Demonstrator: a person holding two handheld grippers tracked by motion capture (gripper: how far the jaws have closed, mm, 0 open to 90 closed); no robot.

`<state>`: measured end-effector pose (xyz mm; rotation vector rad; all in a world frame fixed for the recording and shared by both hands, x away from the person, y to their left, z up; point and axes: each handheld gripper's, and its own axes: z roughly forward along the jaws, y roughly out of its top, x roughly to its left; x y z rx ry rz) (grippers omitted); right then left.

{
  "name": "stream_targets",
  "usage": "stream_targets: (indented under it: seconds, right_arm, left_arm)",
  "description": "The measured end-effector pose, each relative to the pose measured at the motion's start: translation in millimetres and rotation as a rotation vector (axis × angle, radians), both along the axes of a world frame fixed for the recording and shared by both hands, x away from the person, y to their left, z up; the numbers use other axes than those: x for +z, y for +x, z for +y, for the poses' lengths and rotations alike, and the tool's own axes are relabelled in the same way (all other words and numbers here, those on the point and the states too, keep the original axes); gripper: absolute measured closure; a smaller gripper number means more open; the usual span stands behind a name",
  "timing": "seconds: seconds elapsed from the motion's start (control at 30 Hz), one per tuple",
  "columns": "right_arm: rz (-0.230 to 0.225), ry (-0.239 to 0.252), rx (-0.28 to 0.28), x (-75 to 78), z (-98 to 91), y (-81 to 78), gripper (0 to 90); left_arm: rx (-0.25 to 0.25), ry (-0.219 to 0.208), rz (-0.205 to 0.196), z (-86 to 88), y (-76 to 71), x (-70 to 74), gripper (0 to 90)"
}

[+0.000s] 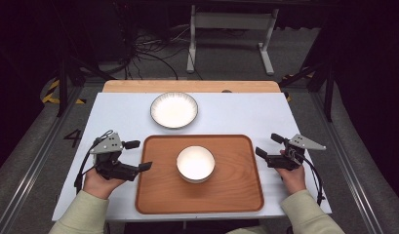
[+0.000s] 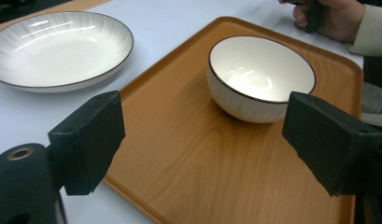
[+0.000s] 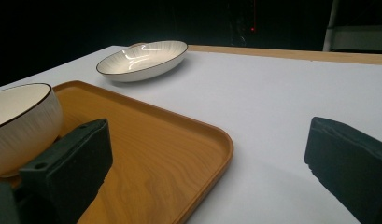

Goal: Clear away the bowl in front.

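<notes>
White bowl (image 1: 195, 163) sat empty mid-tray (image 1: 153, 195), empty plate (image 1: 173, 110) lay beyond it on the worktop (image 1: 236, 117), w/ left claw (image 1: 138, 156) & right claw (image 1: 266, 148) both gaping, holding nothing, flanking the tray's side edges.

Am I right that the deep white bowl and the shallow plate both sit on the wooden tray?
Not quite: only the deep white bowl sits on the wooden tray. The shallow plate rests on the white table beyond the tray, as the high view shows.
</notes>
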<state>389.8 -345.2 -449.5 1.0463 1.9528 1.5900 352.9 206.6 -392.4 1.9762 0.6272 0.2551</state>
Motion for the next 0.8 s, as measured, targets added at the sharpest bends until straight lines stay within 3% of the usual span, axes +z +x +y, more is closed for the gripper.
stream_targets:
  seconds: [0.17,0.47,0.5,0.63,0.7,0.8]
  right_arm:
    - [0.000,0.000,0.000,0.0,0.1,0.0,1.5]
    - [0.000,0.001,0.000,0.0,-0.2,0.1,1.5]
    - [0.000,0.001,-0.001,0.0,-0.2,0.1,1.5]
    - [0.001,0.001,-0.002,0.0,-0.2,0.1,1.5]
    - [0.001,0.002,-0.004,0.0,-0.2,0.2,1.5]
    - [0.002,0.002,-0.005,0.0,-0.4,0.1,1.5]
  left_arm:
    - [0.033,-0.004,-0.032,8.8,-4.4,-6.4,13.9]
    - [0.078,-0.071,-0.049,23.2,-8.3,-15.3,12.1]
    - [0.079,-0.090,-0.077,26.2,-10.8,-17.4,12.8]
    - [0.079,-0.122,-0.103,28.4,-13.9,-20.4,13.1]
    - [0.096,-0.138,-0.137,30.5,-15.1,-24.8,13.2]
    - [0.117,-0.170,-0.146,31.9,-15.3,-31.5,13.1]
